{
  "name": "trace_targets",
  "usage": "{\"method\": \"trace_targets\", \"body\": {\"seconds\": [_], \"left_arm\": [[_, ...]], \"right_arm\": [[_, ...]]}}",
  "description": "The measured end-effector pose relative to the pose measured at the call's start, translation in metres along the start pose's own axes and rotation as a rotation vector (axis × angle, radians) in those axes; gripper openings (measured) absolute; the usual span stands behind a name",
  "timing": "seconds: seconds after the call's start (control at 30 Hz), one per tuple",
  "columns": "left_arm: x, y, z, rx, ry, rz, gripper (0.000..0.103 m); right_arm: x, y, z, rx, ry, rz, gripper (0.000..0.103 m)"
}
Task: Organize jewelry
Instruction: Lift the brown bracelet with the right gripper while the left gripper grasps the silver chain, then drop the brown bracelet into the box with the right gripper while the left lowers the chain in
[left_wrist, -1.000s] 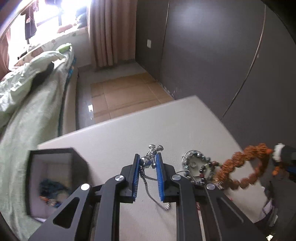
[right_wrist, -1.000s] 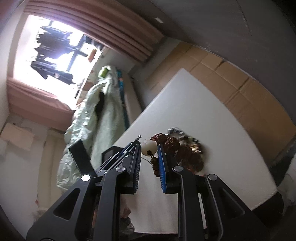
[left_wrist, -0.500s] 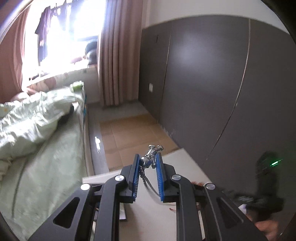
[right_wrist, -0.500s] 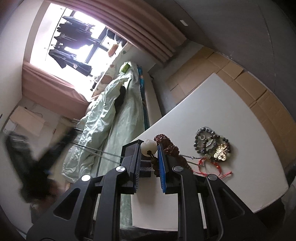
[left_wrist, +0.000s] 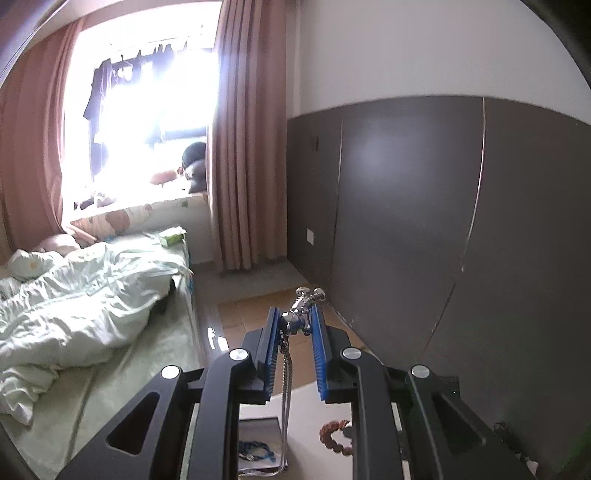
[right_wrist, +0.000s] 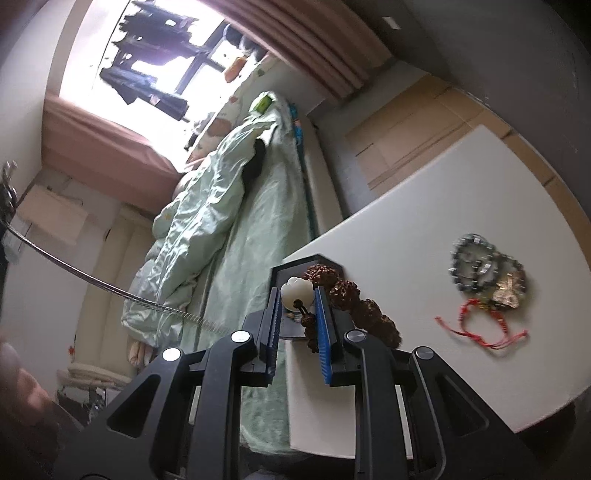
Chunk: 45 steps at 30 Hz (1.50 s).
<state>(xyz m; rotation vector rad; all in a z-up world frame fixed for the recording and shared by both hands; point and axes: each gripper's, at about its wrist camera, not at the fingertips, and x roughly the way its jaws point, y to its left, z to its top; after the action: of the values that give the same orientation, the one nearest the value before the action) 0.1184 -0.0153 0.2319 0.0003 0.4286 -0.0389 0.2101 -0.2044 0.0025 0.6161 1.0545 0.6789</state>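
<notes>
My left gripper (left_wrist: 295, 314) is shut on a silver pendant necklace (left_wrist: 302, 308); its chain (left_wrist: 286, 391) hangs straight down toward the open black jewelry box (left_wrist: 258, 448) far below. In the right wrist view the same chain (right_wrist: 92, 282) slants in from the upper left. My right gripper (right_wrist: 297, 295) is shut on a brown seed-bead bracelet (right_wrist: 354, 299) at its white flower bead (right_wrist: 295, 288), just above the black box (right_wrist: 314, 262) at the white table's (right_wrist: 424, 206) left edge. A beaded bracelet pile (right_wrist: 484, 266) and a red cord bracelet (right_wrist: 480, 328) lie on the table.
A bed with a pale green duvet (left_wrist: 74, 302) runs along the table's left side. Pink curtains (left_wrist: 247, 147) and a bright window stand behind it. A dark grey wardrobe wall (left_wrist: 406, 221) is on the right. A hand (right_wrist: 22, 384) shows at the lower left.
My left gripper has risen high with the pendant, pulling its chain off the table until it hangs. My right gripper has carried the brown bracelet left, from the bracelet pile to over the box.
</notes>
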Motion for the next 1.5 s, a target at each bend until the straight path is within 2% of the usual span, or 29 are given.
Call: {"method": "trace_targets", "body": {"seconds": [0.2,0.37,0.67,0.7,0.77,0.8,0.83,0.87,1.0,1.3,1.5], "left_arm": [[-0.024,0.015,0.020,-0.006,-0.037,0.040,0.015],[-0.023,0.035,0.024,-0.028,-0.043,0.064,0.015],[0.004,0.058,0.018,-0.054,-0.017,0.066,0.015],[0.007,0.060,0.017,-0.055,-0.014,0.064,0.015],[0.015,0.061,0.013,-0.058,-0.002,0.061,0.015],[0.019,0.062,0.011,-0.060,0.005,0.059,0.015],[0.025,0.062,0.008,-0.062,0.013,0.055,0.015],[0.029,0.063,0.006,-0.062,0.019,0.051,0.015],[0.046,0.064,-0.004,-0.068,0.042,0.032,0.015],[0.070,0.066,-0.017,-0.086,0.070,0.012,0.015],[0.077,0.064,-0.025,-0.079,0.086,0.019,0.015]], "right_arm": [[0.011,0.041,0.000,-0.057,0.020,0.014,0.019],[0.028,0.068,0.000,-0.088,0.046,0.027,0.019],[0.082,0.071,0.002,-0.028,0.128,0.085,0.019],[0.086,0.070,0.002,-0.022,0.139,0.092,0.021],[0.095,0.067,0.004,-0.022,0.163,0.102,0.031],[0.098,0.068,0.005,-0.027,0.171,0.094,0.047],[0.098,0.065,0.005,-0.038,0.160,0.068,0.065],[0.096,0.063,0.005,-0.043,0.144,0.054,0.067],[0.088,0.048,0.006,-0.050,0.128,0.007,0.067],[0.034,0.020,-0.005,-0.122,0.062,-0.134,0.067],[0.007,0.002,-0.008,-0.111,0.029,-0.164,0.067]]}}
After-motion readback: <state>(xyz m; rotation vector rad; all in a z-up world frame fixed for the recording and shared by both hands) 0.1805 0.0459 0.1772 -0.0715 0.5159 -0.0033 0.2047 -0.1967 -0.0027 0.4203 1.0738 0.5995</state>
